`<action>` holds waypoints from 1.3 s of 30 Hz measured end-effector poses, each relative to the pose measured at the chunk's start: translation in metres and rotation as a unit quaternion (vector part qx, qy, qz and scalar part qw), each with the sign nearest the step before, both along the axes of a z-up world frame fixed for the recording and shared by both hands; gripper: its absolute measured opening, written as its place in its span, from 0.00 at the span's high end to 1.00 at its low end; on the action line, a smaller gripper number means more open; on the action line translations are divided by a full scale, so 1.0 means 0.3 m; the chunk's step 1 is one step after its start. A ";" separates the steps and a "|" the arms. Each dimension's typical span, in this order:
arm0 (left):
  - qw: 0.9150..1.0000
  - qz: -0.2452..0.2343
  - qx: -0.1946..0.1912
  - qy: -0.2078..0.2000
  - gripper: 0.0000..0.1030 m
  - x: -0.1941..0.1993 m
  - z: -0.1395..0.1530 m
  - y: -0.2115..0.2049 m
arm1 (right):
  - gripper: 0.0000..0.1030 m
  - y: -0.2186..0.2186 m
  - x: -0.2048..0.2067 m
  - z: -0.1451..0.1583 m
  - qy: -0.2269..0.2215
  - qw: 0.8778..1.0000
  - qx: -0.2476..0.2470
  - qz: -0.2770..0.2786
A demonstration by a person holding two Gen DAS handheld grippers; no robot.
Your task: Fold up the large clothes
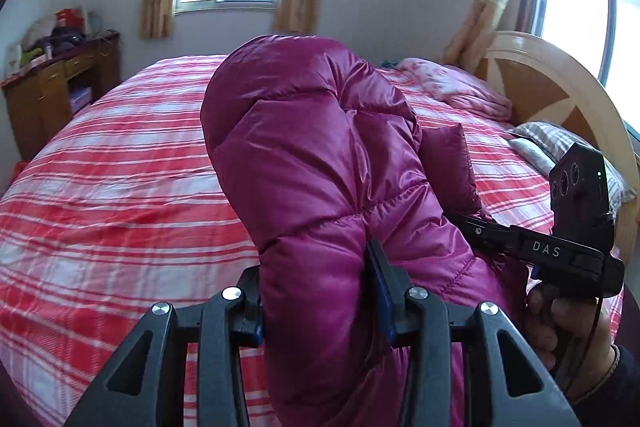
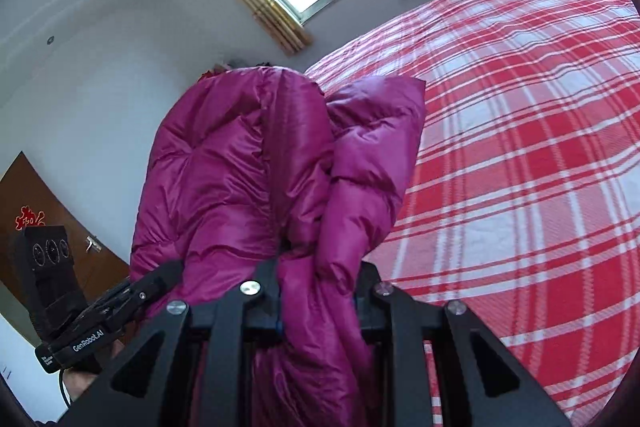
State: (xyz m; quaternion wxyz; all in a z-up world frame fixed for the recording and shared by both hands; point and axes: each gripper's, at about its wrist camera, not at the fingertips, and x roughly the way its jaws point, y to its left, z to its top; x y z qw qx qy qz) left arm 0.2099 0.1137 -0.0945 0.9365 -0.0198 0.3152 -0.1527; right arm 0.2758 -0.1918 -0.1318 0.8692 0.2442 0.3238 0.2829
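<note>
A shiny magenta quilted down jacket (image 1: 312, 155) hangs bunched in the air above the bed. My left gripper (image 1: 316, 291) is shut on a thick fold of the jacket. My right gripper (image 2: 318, 287) is shut on another bunch of the same jacket (image 2: 248, 163). The right gripper's body (image 1: 560, 251) shows at the right of the left wrist view, close beside the jacket. The left gripper's body (image 2: 80, 323) shows at the lower left of the right wrist view. The fingertips of both grippers are buried in the fabric.
A bed with a red-and-white plaid cover (image 1: 120, 187) fills the space below. A pink quilt (image 1: 452, 87) and a grey striped pillow (image 1: 560, 143) lie by the wooden headboard (image 1: 532, 83). A cluttered wooden desk (image 1: 56, 83) stands at the left wall. A brown door (image 2: 48, 211) is behind.
</note>
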 end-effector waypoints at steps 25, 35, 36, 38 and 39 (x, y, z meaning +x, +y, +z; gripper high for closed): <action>0.992 0.120 -0.006 0.035 0.59 -0.042 -0.161 0.426 | 0.76 0.460 0.305 -0.155 0.045 0.992 -0.044 0.109; 0.991 0.128 -0.001 0.044 0.52 -0.040 -0.208 0.450 | 0.76 0.499 0.330 -0.159 0.050 0.990 -0.074 0.108; 0.991 0.128 -0.003 0.044 0.51 -0.039 -0.212 0.453 | 0.75 0.498 0.318 -0.156 0.050 0.990 -0.077 0.108; 0.991 0.129 -0.005 0.046 0.48 -0.038 -0.222 0.460 | 0.74 0.504 0.321 -0.160 0.053 0.989 -0.083 0.107; 0.990 0.130 -0.007 0.046 0.46 -0.039 -0.225 0.461 | 0.74 0.505 0.322 -0.160 0.054 0.989 -0.083 0.107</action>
